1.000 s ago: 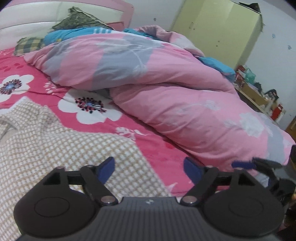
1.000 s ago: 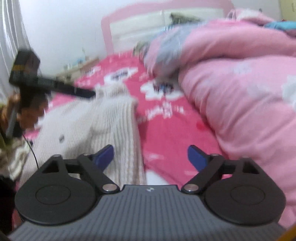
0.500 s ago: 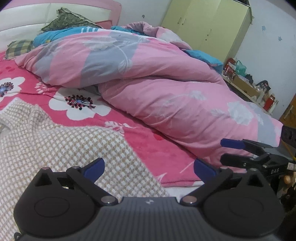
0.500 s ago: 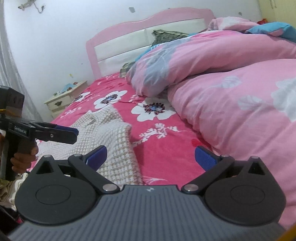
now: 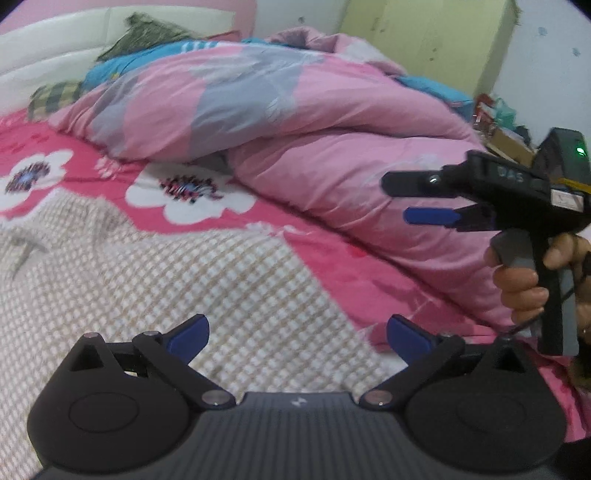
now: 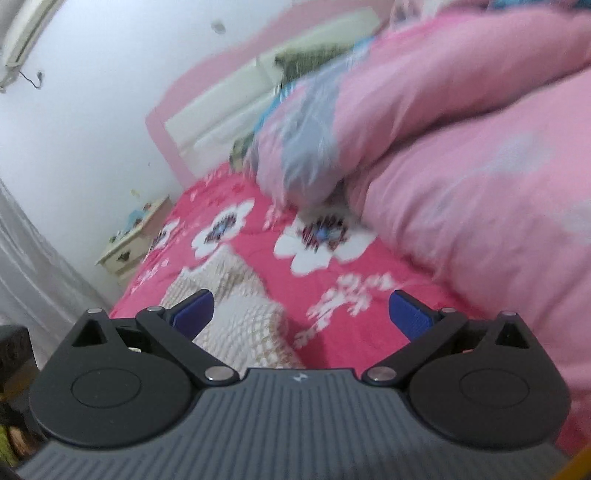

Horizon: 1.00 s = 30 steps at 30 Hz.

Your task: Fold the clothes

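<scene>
Knitted cream garment, spread on bed: judged soft, light, limp; best pinched at near hem; left tool and right tool both gaping, nothing held.

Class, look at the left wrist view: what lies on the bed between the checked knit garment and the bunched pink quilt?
Only a bare strip of the pink flowered bedsheet separates the knit garment from the quilt; the left wrist view shows it best.

A sweater lies spread on the near left part of the bed. To its right a heaped quilt fills the right side and runs to the far end, where pillows lean on the headboard. A wardrobe stands far right; a nightstand sits left of the bed.
</scene>
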Motion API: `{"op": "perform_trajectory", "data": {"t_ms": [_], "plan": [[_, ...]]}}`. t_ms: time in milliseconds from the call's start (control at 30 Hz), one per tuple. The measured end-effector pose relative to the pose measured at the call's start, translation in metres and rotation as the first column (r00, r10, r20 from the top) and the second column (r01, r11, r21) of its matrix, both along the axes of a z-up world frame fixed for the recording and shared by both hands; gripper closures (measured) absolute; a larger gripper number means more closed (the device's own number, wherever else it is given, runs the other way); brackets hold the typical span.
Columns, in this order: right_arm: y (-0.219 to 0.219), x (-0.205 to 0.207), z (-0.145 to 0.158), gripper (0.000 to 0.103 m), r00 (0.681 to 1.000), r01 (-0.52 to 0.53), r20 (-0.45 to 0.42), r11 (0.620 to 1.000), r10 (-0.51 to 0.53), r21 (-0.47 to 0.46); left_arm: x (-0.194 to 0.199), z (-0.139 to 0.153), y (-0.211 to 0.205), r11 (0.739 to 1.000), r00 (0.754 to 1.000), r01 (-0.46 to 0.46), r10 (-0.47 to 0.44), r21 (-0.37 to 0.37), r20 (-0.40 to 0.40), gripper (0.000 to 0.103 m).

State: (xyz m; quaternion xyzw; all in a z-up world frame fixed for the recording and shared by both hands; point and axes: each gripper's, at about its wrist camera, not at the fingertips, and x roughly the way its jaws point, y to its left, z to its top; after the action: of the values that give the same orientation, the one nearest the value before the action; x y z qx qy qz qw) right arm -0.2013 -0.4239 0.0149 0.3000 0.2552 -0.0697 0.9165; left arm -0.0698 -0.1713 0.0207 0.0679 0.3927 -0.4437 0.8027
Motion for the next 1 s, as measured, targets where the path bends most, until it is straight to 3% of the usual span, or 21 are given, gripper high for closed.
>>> {"op": "perform_trajectory", "data": {"t_ms": [200, 333, 433, 500, 567, 633, 667, 767, 833, 900, 967, 1000], "plan": [[-0.009, 0.045, -0.046, 0.004, 0.985, -0.127, -0.102, 0.983, 0.141, 0.134, 0.040, -0.019, 0.011, 0.996, 0.994, -0.075, 0.071, -0.047, -0.084, 0.004], [-0.019, 0.074, -0.071, 0.005, 0.973, -0.186, -0.092, 0.955, 0.211, 0.230, 0.086, -0.032, 0.025, 0.971, 0.954, -0.209, 0.177, -0.114, -0.241, 0.013], [-0.014, 0.092, -0.078, 0.015, 0.952, -0.275, -0.061, 0.923, 0.301, 0.270, 0.114, -0.032, 0.035, 0.949, 0.930, -0.268, 0.208, -0.169, -0.304, 0.016], [0.008, 0.098, -0.068, 0.019, 0.919, -0.373, -0.061, 0.910, 0.389, 0.179, 0.131, -0.030, 0.039, 0.937, 0.920, -0.286, 0.210, -0.202, -0.332, 0.016], [0.042, 0.100, -0.052, 0.019, 0.879, -0.471, -0.081, 0.882, 0.470, 0.003, 0.143, -0.025, 0.033, 0.949, 0.926, -0.231, 0.146, -0.216, -0.348, 0.016], [0.080, 0.098, -0.039, 0.019, 0.839, -0.545, -0.120, 0.814, 0.531, -0.203, 0.148, -0.020, 0.020, 0.970, 0.937, -0.147, 0.075, -0.192, -0.341, 0.016], [0.101, 0.096, -0.035, 0.019, 0.819, -0.572, -0.148, 0.762, 0.555, -0.303, 0.148, -0.017, 0.014, 0.978, 0.944, -0.109, 0.045, -0.179, -0.326, 0.016], [0.163, 0.090, -0.041, 0.016, 0.764, -0.618, -0.274, 0.540, 0.584, -0.572, 0.137, -0.014, -0.003, 0.993, 0.972, -0.028, 0.001, -0.112, -0.234, 0.016], [0.192, 0.084, -0.053, 0.015, 0.741, -0.619, -0.326, 0.410, 0.587, -0.669, 0.128, -0.020, -0.014, 0.999, 0.985, -0.004, -0.003, -0.040, -0.172, 0.021], [0.210, 0.077, -0.062, 0.013, 0.712, -0.627, -0.346, 0.331, 0.611, -0.706, 0.123, -0.034, -0.019, 1.000, 0.988, -0.003, 0.005, 0.015, -0.151, 0.035], [0.218, 0.069, -0.064, 0.013, 0.695, -0.634, -0.355, 0.302, 0.625, -0.712, 0.125, -0.048, -0.017, 0.999, 0.984, -0.023, 0.029, 0.036, -0.174, 0.040], [0.213, 0.065, -0.059, 0.013, 0.681, -0.654, -0.353, 0.316, 0.642, -0.687, 0.128, -0.054, -0.014, 0.999, 0.978, -0.037, 0.042, 0.032, -0.203, 0.043]]}}
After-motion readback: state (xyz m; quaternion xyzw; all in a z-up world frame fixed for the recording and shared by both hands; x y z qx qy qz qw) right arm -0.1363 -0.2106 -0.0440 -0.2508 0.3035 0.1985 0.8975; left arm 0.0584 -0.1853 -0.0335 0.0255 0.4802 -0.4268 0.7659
